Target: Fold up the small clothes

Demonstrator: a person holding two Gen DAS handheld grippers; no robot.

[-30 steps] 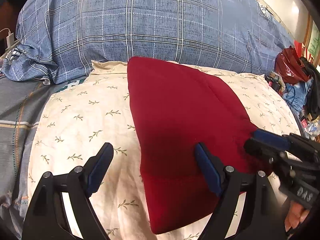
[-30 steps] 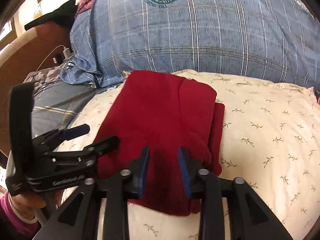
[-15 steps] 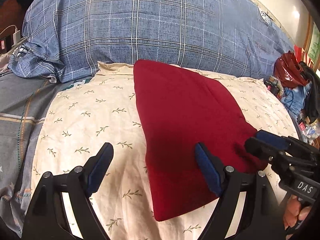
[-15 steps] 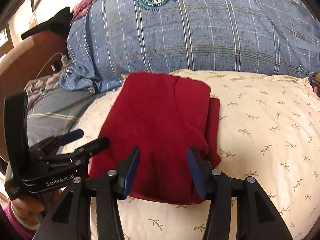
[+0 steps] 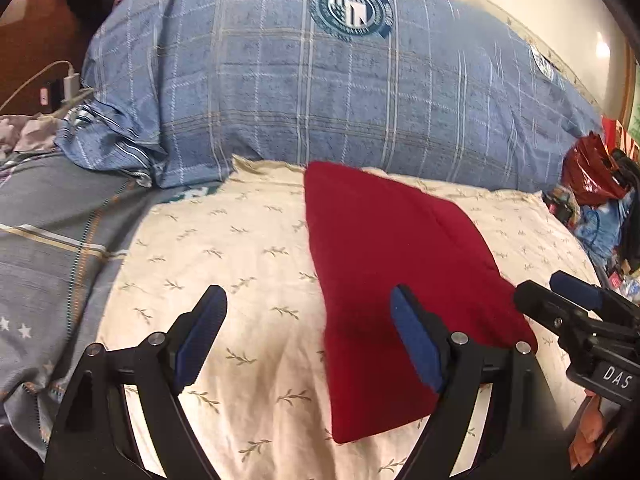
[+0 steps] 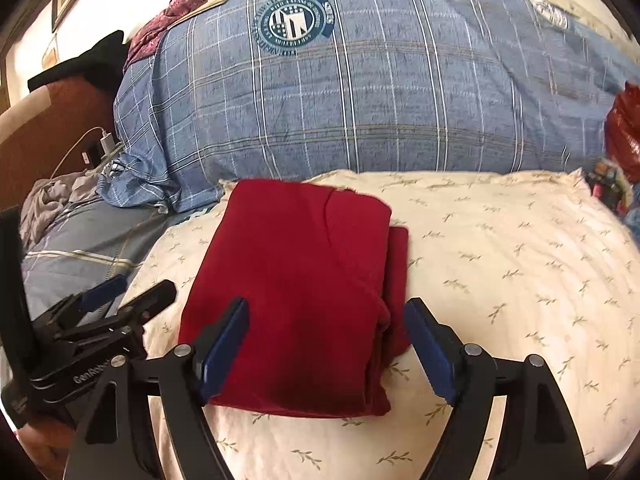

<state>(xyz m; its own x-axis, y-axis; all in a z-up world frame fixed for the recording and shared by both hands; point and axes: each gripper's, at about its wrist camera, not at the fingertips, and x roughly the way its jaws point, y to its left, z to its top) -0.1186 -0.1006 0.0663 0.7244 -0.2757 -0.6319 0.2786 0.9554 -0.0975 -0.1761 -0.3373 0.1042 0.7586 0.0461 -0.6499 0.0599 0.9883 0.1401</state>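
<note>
Both the left tongs (image 5: 308,340) and right tongs (image 6: 326,348) stood open and empty over the folded red garment (image 6: 296,300) at frame centre, so the fold looked finished, leaving perhaps a last smoothing.

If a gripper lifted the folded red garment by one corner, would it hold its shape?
Probably not. The folded red knit garment looks soft, with loose stacked layers at its right edge, so it would likely droop and unfold. It seems light, barely denting the cream leaf-print pillow.

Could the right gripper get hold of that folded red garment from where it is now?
Probably yes. The right gripper is open, its fingers either side of the red garment's near end, nothing lying between them. The left gripper is off to the side.
</note>
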